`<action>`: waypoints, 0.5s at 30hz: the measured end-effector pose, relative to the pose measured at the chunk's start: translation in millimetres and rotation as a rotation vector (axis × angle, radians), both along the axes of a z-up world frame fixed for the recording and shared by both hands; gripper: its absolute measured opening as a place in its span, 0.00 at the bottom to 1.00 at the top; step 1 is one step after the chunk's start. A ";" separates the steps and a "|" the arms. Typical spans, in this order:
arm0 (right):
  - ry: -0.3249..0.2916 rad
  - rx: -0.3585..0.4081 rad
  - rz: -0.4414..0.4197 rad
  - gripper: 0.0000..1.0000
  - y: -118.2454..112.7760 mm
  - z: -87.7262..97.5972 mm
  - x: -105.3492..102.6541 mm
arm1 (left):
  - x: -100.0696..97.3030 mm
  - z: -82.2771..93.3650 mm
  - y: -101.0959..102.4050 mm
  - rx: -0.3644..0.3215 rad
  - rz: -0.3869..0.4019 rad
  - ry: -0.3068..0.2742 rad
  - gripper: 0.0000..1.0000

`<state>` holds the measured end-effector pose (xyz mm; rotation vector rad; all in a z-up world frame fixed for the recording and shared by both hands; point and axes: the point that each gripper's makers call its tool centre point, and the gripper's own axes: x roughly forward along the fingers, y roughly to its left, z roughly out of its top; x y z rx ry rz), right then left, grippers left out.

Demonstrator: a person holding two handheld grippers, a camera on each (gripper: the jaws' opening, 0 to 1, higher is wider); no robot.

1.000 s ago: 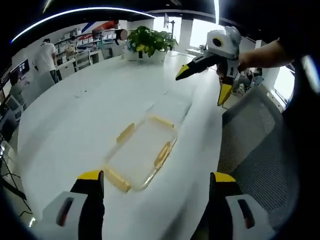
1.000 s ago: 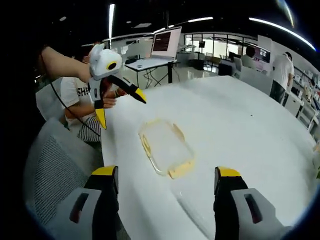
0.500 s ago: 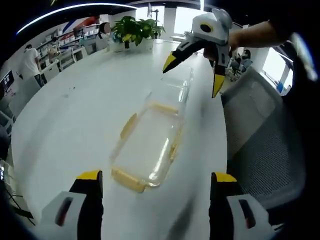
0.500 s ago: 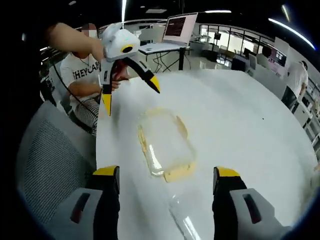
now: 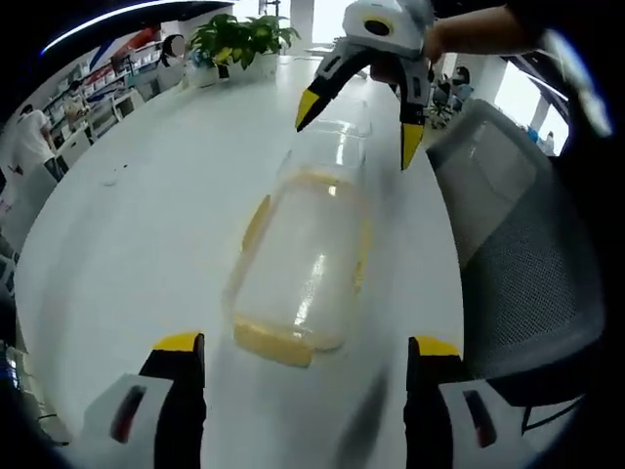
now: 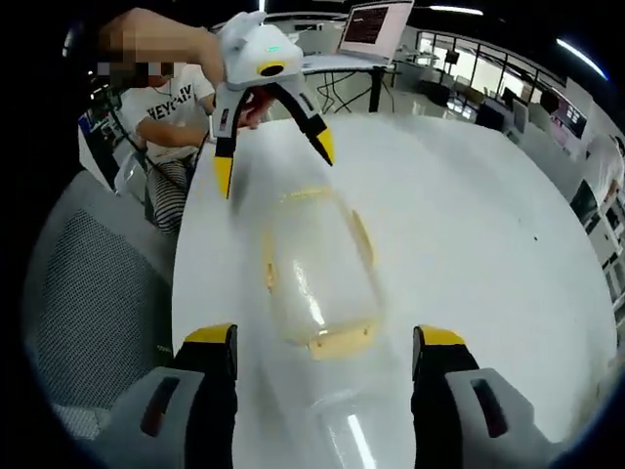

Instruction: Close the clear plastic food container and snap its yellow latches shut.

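Observation:
A clear container lid [image 5: 303, 264] with yellow latches [image 5: 278, 344] lies flat on the white table [image 5: 137, 225]. Beyond its far end stands the clear base [image 5: 337, 147]. My left gripper [image 5: 305, 347] is open, above the lid's near end. My right gripper [image 5: 358, 132] hangs open over the base, held by a hand. In the right gripper view the lid [image 6: 317, 274] lies ahead of my open right gripper [image 6: 324, 337], and the clear base [image 6: 352, 430] is low between its jaws. The left gripper [image 6: 274, 161] is open over the lid's far end. Neither gripper touches anything.
A grey mesh chair [image 5: 508, 234] stands at the table's edge beside the container, also seen as chair [image 6: 88, 293]. A seated person [image 6: 166, 107] is behind it. A potted plant [image 5: 234, 34] and a laptop [image 6: 376, 24] sit far off on desks.
Both cameras have come closer to the lid, which now looks larger and more centred. The two grippers have drawn nearer each other over the lid and base. Both stay open.

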<state>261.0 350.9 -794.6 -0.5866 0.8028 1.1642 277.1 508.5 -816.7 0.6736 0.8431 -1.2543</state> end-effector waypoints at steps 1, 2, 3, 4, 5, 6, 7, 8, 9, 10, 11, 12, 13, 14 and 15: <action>0.001 -0.017 0.006 0.73 0.0 -3.4 1.1 | 1.1 -1.8 0.1 0.005 -0.009 0.000 0.83; 0.003 -0.031 0.015 0.73 -0.3 -6.0 1.4 | 1.7 -3.0 0.1 0.008 -0.012 0.006 0.82; 0.013 -0.044 0.024 0.73 -0.7 -8.9 0.7 | 2.2 -4.0 -0.1 0.009 -0.016 0.010 0.82; 0.014 -0.068 0.032 0.73 -2.2 -13.5 1.9 | 4.0 -5.7 -0.3 0.013 -0.023 0.007 0.82; 0.007 -0.096 0.055 0.72 -4.4 -17.5 3.3 | 5.1 -7.7 -0.3 0.018 -0.031 0.007 0.82; 0.012 -0.103 0.062 0.71 -4.5 -19.9 3.2 | 5.5 -9.7 0.0 0.023 -0.035 0.009 0.81; 0.018 -0.118 0.067 0.69 -5.8 -22.5 3.6 | 6.1 -11.4 0.4 0.031 -0.041 0.008 0.81; 0.011 -0.121 0.072 0.67 -4.5 -24.1 5.4 | 6.7 -13.3 0.1 0.036 -0.051 0.005 0.81; 0.009 -0.133 0.094 0.66 -4.6 -25.4 5.4 | 6.4 -14.4 -0.1 0.039 -0.058 0.005 0.80; 0.010 -0.144 0.097 0.66 -4.0 -27.7 6.8 | 5.2 -14.8 -1.0 0.042 -0.067 0.008 0.79; 0.013 -0.149 0.100 0.65 -3.6 -29.9 7.8 | 5.0 -15.4 -1.7 0.043 -0.072 0.008 0.79; 0.018 -0.160 0.105 0.65 -3.3 -33.0 8.8 | 5.4 -17.3 -2.4 0.047 -0.081 0.005 0.79; 0.017 -0.170 0.111 0.65 -3.4 -34.1 9.6 | 5.5 -18.7 -2.4 0.052 -0.086 0.006 0.79; 0.012 -0.188 0.128 0.63 -3.7 -36.2 10.3 | 5.9 -20.4 -2.2 0.061 -0.093 0.006 0.78; 0.011 -0.192 0.134 0.63 -2.9 -36.9 10.5 | 6.2 -21.2 -2.3 0.064 -0.099 0.002 0.78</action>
